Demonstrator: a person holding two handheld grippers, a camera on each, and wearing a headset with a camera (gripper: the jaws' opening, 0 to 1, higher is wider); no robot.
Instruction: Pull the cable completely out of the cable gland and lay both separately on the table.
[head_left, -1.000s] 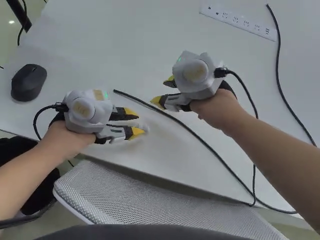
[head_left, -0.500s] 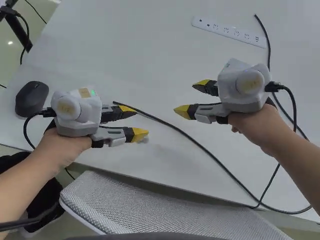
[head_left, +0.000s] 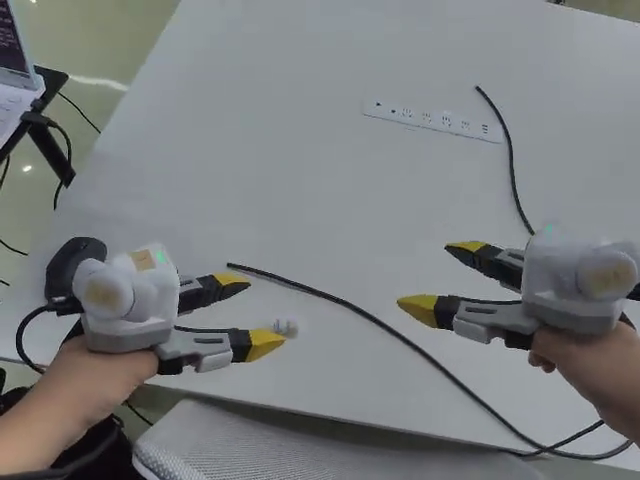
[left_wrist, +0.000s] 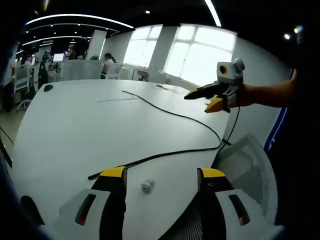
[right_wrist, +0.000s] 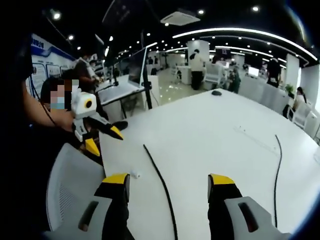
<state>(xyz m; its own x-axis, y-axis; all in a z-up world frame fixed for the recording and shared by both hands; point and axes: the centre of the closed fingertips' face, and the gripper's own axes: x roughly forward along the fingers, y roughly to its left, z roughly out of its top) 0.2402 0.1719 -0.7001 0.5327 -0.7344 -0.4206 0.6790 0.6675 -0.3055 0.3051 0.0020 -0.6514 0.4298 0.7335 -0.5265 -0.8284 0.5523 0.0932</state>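
The black cable (head_left: 380, 328) lies loose on the white table (head_left: 300, 170), running from near my left gripper toward the front right edge. The small white cable gland (head_left: 284, 327) lies by itself on the table, apart from the cable end and just off the lower fingertip of my left gripper (head_left: 252, 314). That gripper is open and holds nothing. In the left gripper view the gland (left_wrist: 147, 185) sits between the jaws, just beyond my left gripper (left_wrist: 163, 175), near the cable (left_wrist: 165, 154). My right gripper (head_left: 437, 275) hovers open and empty right of the cable (right_wrist: 161, 182).
A white power strip (head_left: 430, 118) lies at the back, with a second black cable (head_left: 510, 170) running from it to the right. A black mouse (head_left: 75, 255) sits at the left edge. A grey mesh chair (head_left: 250, 455) is below the front edge.
My right gripper has drawn off to the right, away from the cable. The left gripper stays by the gland. The head camera has tilted, showing more of the table.
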